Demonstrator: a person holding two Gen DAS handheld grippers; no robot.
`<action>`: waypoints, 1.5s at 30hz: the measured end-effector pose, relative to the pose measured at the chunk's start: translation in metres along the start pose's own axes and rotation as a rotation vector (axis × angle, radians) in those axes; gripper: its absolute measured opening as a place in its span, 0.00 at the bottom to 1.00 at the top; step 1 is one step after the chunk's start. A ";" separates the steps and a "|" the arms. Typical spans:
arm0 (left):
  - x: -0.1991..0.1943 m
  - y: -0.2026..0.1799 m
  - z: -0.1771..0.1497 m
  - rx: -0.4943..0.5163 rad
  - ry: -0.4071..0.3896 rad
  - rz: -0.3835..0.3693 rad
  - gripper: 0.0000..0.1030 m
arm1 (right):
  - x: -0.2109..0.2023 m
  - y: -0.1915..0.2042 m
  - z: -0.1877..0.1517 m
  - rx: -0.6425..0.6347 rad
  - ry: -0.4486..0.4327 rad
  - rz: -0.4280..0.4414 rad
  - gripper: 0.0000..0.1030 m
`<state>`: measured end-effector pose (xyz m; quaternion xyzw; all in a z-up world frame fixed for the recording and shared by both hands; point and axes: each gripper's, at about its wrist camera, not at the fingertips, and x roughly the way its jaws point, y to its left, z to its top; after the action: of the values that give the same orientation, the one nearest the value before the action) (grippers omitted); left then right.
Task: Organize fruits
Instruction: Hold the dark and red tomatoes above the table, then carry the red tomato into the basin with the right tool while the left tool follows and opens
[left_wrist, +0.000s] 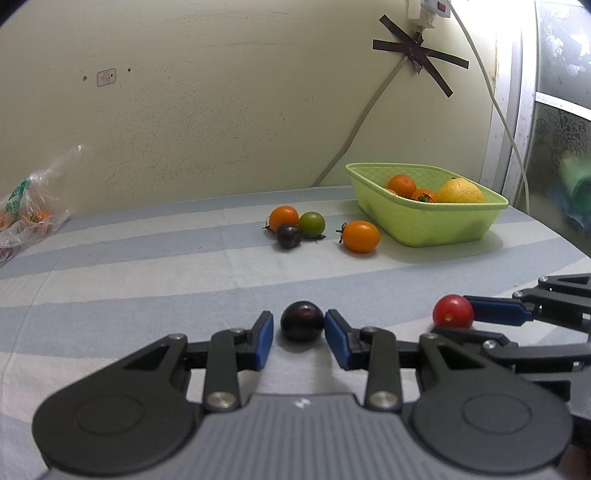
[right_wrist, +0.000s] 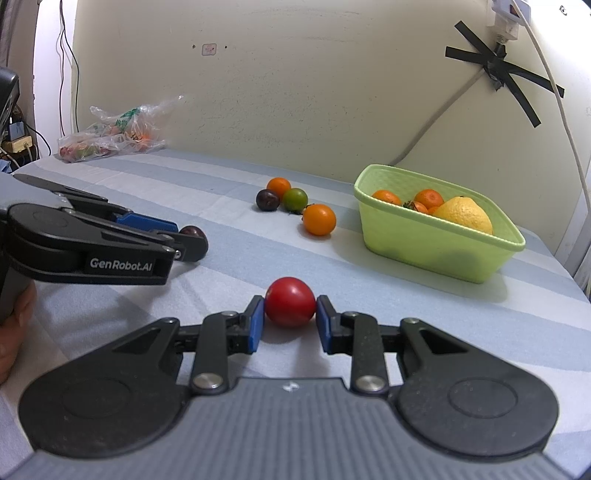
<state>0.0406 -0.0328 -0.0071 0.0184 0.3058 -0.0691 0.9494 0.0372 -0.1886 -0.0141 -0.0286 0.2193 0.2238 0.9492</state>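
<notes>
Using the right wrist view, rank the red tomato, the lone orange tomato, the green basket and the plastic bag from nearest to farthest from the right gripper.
1. Red tomato: between the right gripper fingers.
2. Orange tomato: mid-table, slightly right of centre.
3. Green basket: on the right; its near corner comes about as close as the orange tomato, so these two are hard to separate.
4. Plastic bag: far left, against the wall.

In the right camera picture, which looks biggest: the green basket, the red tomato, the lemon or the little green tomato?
1. Basket
2. Red tomato and lemon: about alike. The tomato sits right by the camera and the basket hides part of the lemon, so no ranking.
3. Green tomato
</notes>
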 end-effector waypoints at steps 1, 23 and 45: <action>0.000 0.000 0.000 0.000 0.000 0.000 0.32 | 0.000 0.000 0.000 0.000 0.000 0.000 0.32; -0.005 0.015 -0.002 -0.079 -0.045 -0.067 0.27 | -0.006 -0.009 -0.001 0.052 -0.061 -0.011 0.32; 0.008 0.001 0.060 -0.051 -0.051 -0.220 0.03 | -0.009 -0.033 0.016 0.082 -0.124 -0.027 0.32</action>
<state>0.0819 -0.0374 0.0370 -0.0412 0.2833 -0.1656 0.9437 0.0512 -0.2199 0.0032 0.0212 0.1686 0.2030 0.9643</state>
